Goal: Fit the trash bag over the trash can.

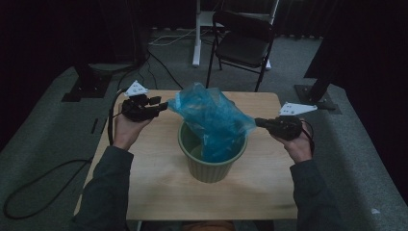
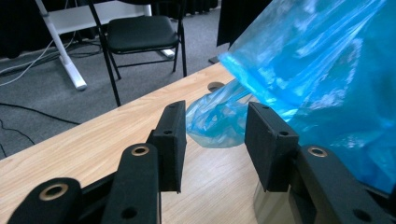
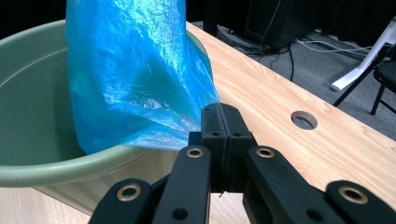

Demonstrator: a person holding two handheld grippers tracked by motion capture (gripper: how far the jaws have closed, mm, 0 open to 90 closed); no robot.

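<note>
Nearest, at the bottom of the high view, two forearms in dark sleeves (image 1: 108, 187) came in over the near edge of a light wooden table (image 1: 159, 187).

Mid-table stood a green ribbed bin (image 1: 211, 166), upright and open at the top. A blue plastic bag (image 1: 211, 120) sat with its lower part inside the bin and its upper part billowing above the rim, stretched out to left and right.

To the right of the bin, the right hand (image 1: 299, 147) held the right gripper (image 1: 260, 122) level with the bag's right edge. In the right gripper view its jaws were pressed flat together, pinching a corner of the bag (image 3: 135, 84) just above the bin's rim (image 3: 56, 175). A round hole (image 3: 303, 120) showed in the tabletop beyond.

To the left of the bin and a little farther back, the left hand (image 1: 126, 130) held the left gripper (image 1: 162, 105) at the bag's left edge. In the left gripper view its jaws stood apart, with a crumpled fold of the bag (image 2: 219, 121) lying between and just beyond them; whether either pad touched the plastic could not be told.

Farther off, beyond the table on grey carpet, stood a black folding chair (image 1: 243, 41), a white stand leg (image 1: 196, 33) and loose cables (image 1: 159, 62).
</note>
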